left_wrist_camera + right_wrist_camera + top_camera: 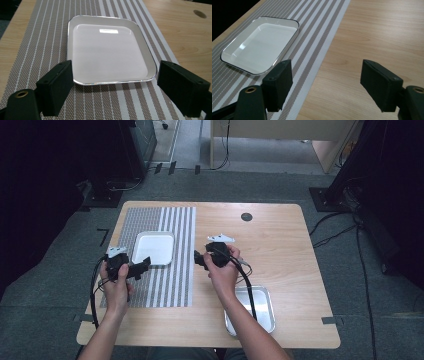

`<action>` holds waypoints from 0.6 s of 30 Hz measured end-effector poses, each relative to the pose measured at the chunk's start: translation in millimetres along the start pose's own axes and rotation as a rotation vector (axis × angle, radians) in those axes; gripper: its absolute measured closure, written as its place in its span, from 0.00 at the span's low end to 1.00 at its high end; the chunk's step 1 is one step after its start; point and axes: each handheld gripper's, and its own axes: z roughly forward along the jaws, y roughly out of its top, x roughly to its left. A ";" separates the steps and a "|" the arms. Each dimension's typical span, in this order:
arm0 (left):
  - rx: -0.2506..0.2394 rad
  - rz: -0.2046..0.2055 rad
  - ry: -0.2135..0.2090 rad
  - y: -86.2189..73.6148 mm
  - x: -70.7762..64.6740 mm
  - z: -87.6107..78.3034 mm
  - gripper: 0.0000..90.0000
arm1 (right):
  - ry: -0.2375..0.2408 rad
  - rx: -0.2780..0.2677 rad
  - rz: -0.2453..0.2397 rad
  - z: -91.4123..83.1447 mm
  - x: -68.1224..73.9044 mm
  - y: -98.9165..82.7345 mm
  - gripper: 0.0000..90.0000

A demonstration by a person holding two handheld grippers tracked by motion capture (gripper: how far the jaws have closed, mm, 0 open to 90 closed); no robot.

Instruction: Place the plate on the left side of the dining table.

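A wooden table (pixel 280 235) carries a striped placemat (pixel 175 280) on its left half. A white rectangular tray (pixel 154 247) rests on the mat toward its far part, empty, with a thin dark rim.

The left gripper (pixel 134 269) is held by the left hand (pixel 117 287) over the mat, just near and left of the white tray. The left gripper view shows its jaws spread wide, holding nothing, with the tray (pixel 107 48) lying flat ahead between them and the mat (pixel 37 45) beneath.

The right gripper (pixel 201 259) is held by the right hand (pixel 223 272) near the table's middle, at the mat's right edge. The right gripper view shows its jaws also well apart and empty, over bare wood (pixel 382 32), with the mat's edge (pixel 317 45) and the white tray (pixel 260 43) to the left.

The high view alone shows a second, metal tray (pixel 262 312) near the table's near edge, partly under the right forearm, and a dark round hole (pixel 246 217) in the far part of the tabletop. That hole (pixel 200 13) also appears at the far right of the left gripper view.
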 end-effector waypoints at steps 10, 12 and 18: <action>-0.025 -0.027 -0.023 -13.1 -14.6 -12.0 0.15 | -0.007 -0.010 0.019 -24.4 -26.1 -13.8 0.29; -0.031 -0.018 -0.017 -15.8 -16.9 -14.1 0.15 | -0.009 -0.013 0.023 -29.0 -30.4 -16.3 0.29; -0.045 -0.006 -0.005 -25.3 -24.4 -21.5 0.15 | -0.018 -0.019 0.021 -45.7 -43.5 -28.0 0.29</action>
